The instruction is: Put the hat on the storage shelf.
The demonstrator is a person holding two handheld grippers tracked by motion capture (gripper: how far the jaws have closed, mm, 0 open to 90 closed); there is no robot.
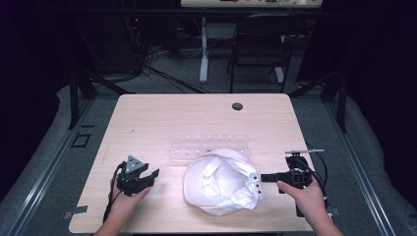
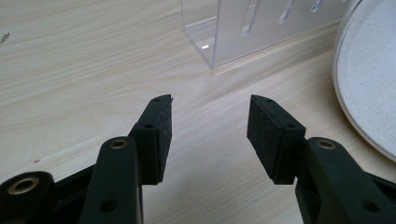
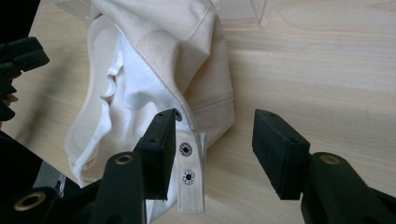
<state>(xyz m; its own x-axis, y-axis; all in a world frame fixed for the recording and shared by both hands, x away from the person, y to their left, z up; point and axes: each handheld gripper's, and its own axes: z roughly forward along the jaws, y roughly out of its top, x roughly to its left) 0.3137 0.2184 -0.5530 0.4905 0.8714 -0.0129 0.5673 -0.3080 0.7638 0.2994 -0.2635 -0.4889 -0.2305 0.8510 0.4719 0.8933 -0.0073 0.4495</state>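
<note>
My right gripper [image 1: 268, 177] sat at the lower right of the high view with its jaws spread wide and nothing pinched between them. In the right gripper view the snap strap [image 3: 190, 172] of the cap [image 1: 221, 182] lay on the wood between the two jaws, close against the left pad and well off the right one, so neither pad pressed on it. The strap ran lengthwise up the frame, roughly in line with the jaws, its two metal snaps one above the other. The cap itself lay upside down in the lower middle of the table [image 1: 162, 118], white lining up, with the clear plastic rack [image 1: 209, 146] just behind it and touching its far edge or nearly so. From my right gripper the cap lay straight ahead toward the left of the high view, the strap end being the part closest to me. My left gripper [image 1: 150, 178] rested at the lower left of that view, also wide open and holding nothing, its tips pointing at bare wood with the cap's brim [image 2: 369, 79] off at the right edge of its own view. The right hand was clearly the nearer one to the strap. I judged that a grip there would need the jaws shifted a little sideways to centre the strap before closing.
</note>
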